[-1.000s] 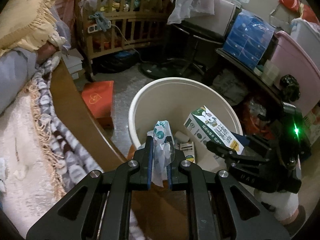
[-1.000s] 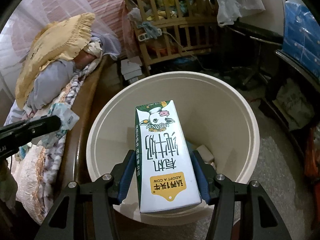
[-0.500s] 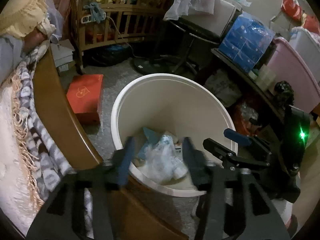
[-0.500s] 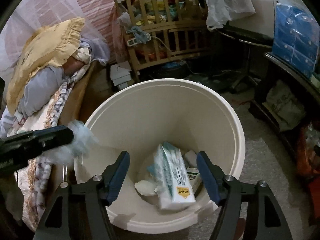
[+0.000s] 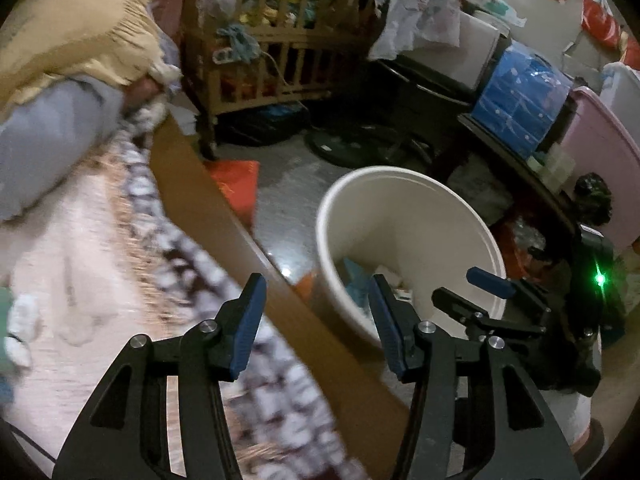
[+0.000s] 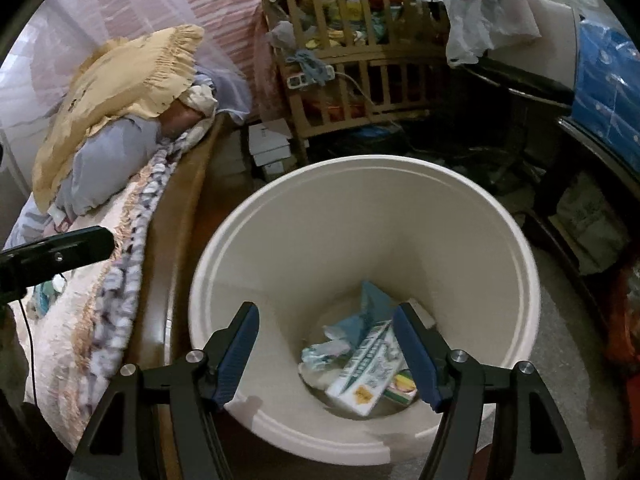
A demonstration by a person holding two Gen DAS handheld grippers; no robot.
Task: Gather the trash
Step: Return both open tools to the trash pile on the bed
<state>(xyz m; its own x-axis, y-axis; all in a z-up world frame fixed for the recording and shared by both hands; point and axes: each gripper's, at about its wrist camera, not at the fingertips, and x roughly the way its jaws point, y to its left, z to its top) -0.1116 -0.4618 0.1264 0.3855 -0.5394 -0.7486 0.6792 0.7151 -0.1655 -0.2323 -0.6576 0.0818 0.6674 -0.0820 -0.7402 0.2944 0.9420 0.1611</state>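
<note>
Both hand-held grippers released, nothing between jaws: right hand-held gripper point(image 6: 326, 320) above round cream plastic bin point(image 6: 520, 248) holding white-green milk carton point(image 6: 366, 368); left hand-held gripper point(image 5: 316, 294) over wooden bed edge point(image 5: 224, 208).

I see a cream-white bin point(image 6: 516, 280) holding a white-and-green milk carton point(image 6: 362, 368) with a yellow label. A yellow frilled pillow point(image 6: 128, 80) tops my grey-and-white patterned blanket point(image 6: 120, 280); a red box point(image 5: 236, 184) sits on the floor.

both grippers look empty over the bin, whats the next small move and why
Probably swing the left gripper on across the bed toward the small pale scraps at its left edge. The milk carton and crumpled wrappers already lie in the white bin. Both grippers are open with nothing between the fingers, the right gripper over the bin. Whether those scraps are trash is unclear.
</note>
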